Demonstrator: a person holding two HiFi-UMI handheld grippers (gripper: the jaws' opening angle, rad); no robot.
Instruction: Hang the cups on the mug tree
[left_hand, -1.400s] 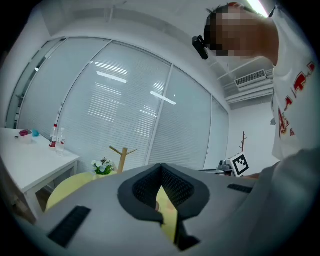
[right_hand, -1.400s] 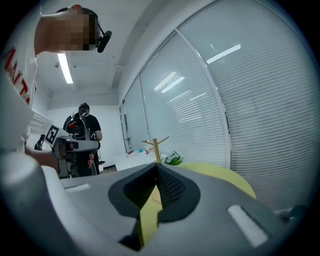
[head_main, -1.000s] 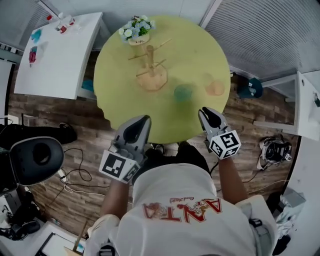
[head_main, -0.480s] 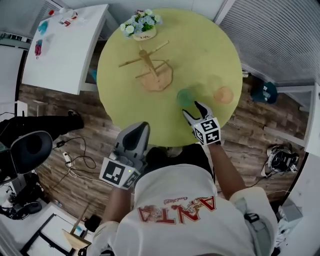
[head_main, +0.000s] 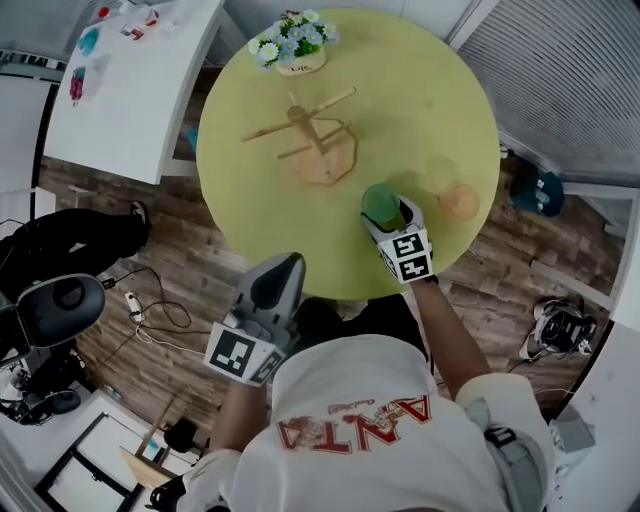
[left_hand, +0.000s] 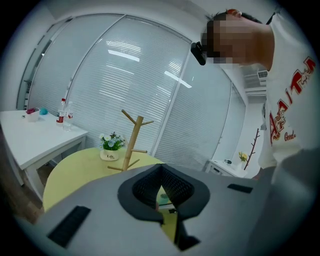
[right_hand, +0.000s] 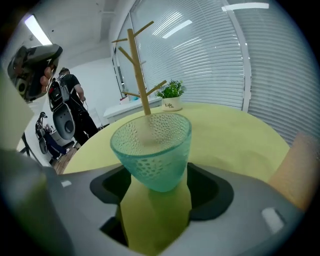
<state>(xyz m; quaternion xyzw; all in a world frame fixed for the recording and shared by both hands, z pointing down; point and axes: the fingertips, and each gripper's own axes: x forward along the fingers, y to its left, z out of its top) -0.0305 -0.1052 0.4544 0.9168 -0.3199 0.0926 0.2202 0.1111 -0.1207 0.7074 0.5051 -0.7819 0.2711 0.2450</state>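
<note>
Round yellow table (head_main: 420, 90): closing in on the green cup (head_main: 380, 203).
Straddling that cup near the table's front edge with the right gripper (head_main: 391, 218), jaws just opening wide and not pressing it; hanging back off the rim a second ago. Holding the left gripper (head_main: 288, 262) clenched on nothing, off the near edge as before. Leaving the orange cup (head_main: 460, 201) alongside, the mug tree (head_main: 318, 140) bare.
</note>
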